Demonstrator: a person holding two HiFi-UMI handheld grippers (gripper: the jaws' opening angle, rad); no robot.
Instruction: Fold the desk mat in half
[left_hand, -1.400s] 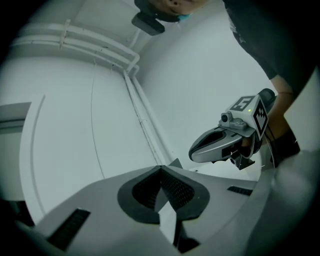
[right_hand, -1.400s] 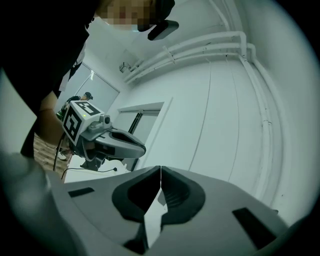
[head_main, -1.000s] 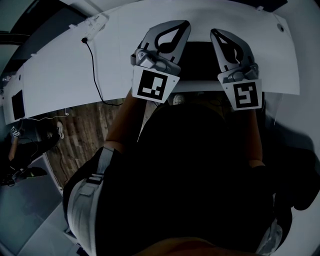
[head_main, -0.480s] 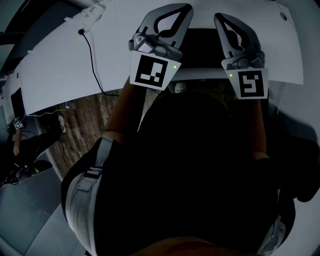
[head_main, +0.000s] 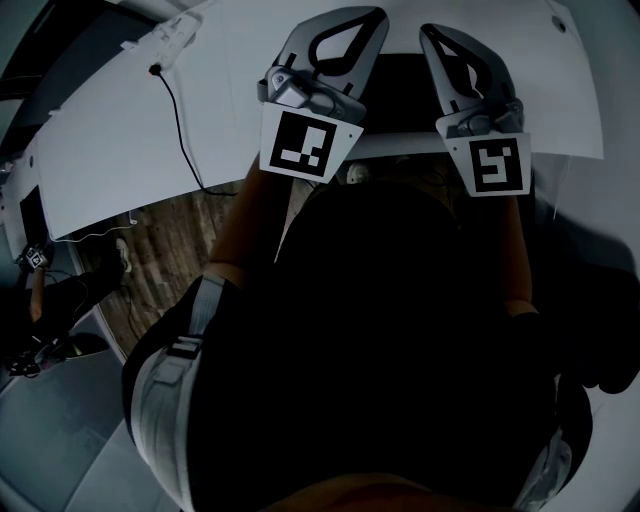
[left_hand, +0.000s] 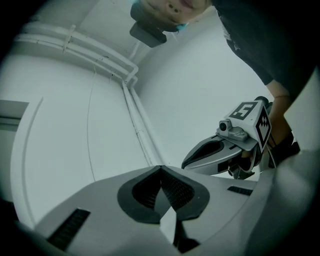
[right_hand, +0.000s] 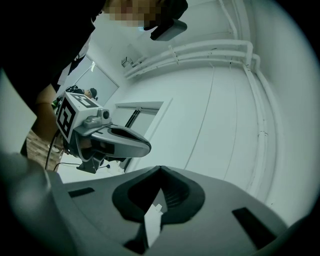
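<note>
The fold looks not yet begun — the left gripper (head_main: 370, 22) and right gripper (head_main: 430, 35) hover with fingers shut tight on nothing, the dark mat (head_main: 400, 100) lying on the bench (head_main: 120, 130) between them, so next they should open and grab its edge.

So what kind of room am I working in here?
Probably an indoor lab or office workroom: a long white desk carrying a black cable, wood-look flooring beside it, and bare white walls with surface-mounted pipes or conduit.
</note>
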